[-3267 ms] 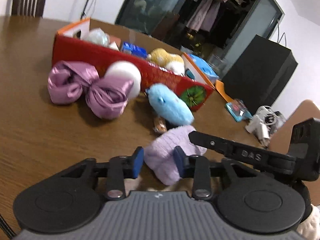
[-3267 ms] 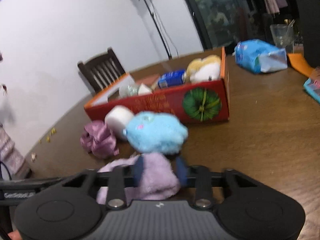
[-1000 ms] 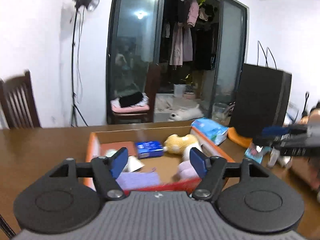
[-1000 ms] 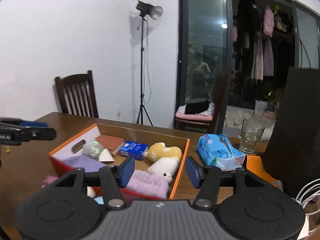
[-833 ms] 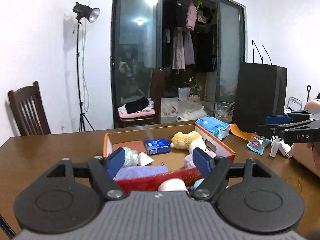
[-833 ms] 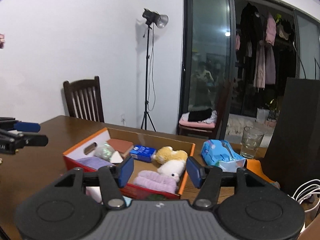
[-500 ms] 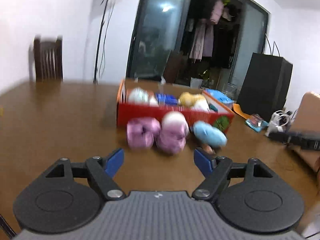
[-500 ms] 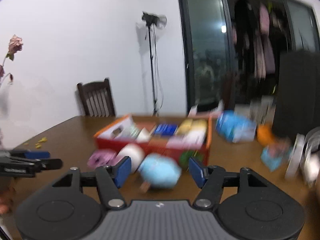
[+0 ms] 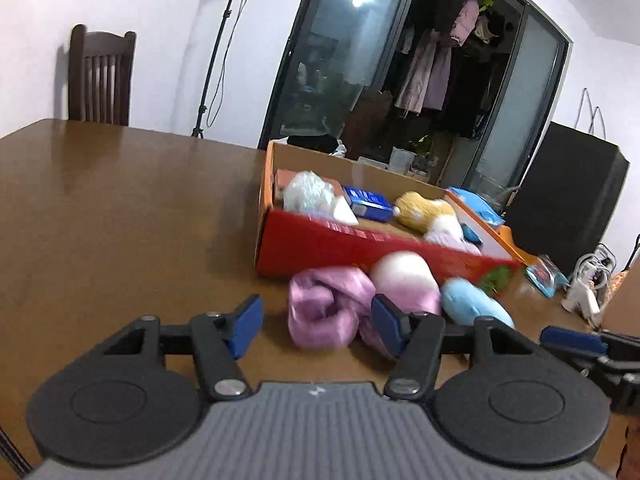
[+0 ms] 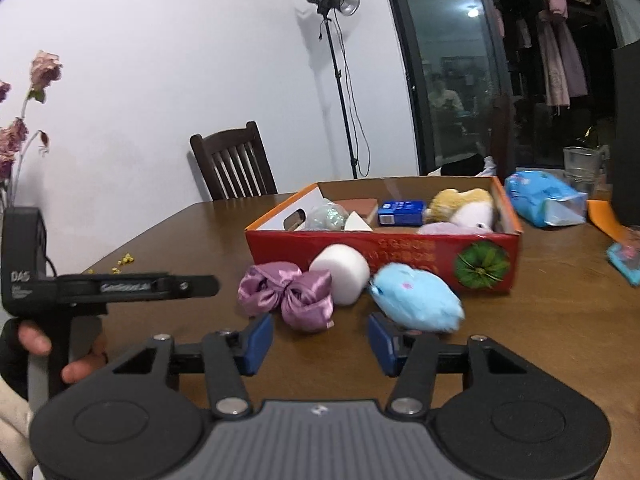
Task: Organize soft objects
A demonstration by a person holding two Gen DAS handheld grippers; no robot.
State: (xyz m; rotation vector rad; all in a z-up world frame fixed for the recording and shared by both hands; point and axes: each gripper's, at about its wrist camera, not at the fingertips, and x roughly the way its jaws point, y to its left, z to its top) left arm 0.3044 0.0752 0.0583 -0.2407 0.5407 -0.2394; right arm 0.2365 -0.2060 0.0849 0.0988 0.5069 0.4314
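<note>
A red cardboard box (image 9: pixel 320 248) (image 10: pixel 400 252) stands on the brown table and holds a yellow-white plush (image 10: pixel 464 206), a lilac knit piece (image 9: pixel 452 240) and small items. In front of it lie a purple satin bundle (image 9: pixel 324 312) (image 10: pixel 288 290), a white soft ball (image 9: pixel 404 276) (image 10: pixel 342 270) and a light blue plush (image 9: pixel 474 306) (image 10: pixel 416 302). My left gripper (image 9: pixel 318 324) is open and empty, just short of the purple bundle. My right gripper (image 10: pixel 320 338) is open and empty, just short of the blue plush.
A blue wipes pack (image 10: pixel 544 198), a glass (image 10: pixel 580 166) and an orange sheet (image 10: pixel 604 216) lie right of the box. A small blue packet (image 9: pixel 546 276) and white chargers (image 9: pixel 584 288) lie at the right. A wooden chair (image 10: pixel 236 164) stands behind the table.
Both grippers let the lilac knit pieces go into the box, opened, drew back and came down low toward the soft things lying in front of the box.
</note>
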